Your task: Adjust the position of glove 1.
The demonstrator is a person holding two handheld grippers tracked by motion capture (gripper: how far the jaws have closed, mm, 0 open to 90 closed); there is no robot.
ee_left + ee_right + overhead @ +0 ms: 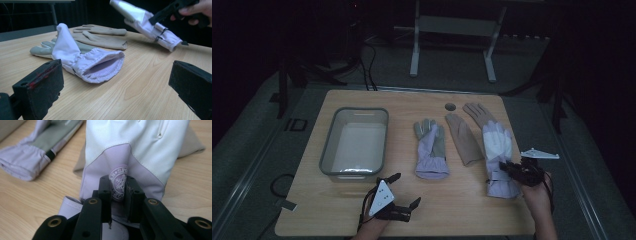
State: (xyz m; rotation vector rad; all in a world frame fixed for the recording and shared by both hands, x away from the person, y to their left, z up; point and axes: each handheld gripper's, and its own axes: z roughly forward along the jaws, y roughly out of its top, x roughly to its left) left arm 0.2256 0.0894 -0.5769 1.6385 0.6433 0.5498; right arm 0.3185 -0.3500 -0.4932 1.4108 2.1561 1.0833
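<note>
A white and lilac glove [498,145] lies at the table's right, partly over a tan glove [464,135]. My right gripper [507,170] is shut on its lilac back near the cuff, pinching a fold with a round logo patch [119,182]. In the left gripper view this glove [147,25] hangs tilted above the wood. A second lilac and grey glove [430,147] lies flat mid-table, its open cuff [105,66] facing my left gripper [407,188], which stands open near the front edge with nothing between its jaws.
A clear plastic bin [328,145] stands at the left of the wooden table [462,210]. A round hole [450,106] sits near the far edge. Beyond the table are a metal stand [414,45] and cables on the floor.
</note>
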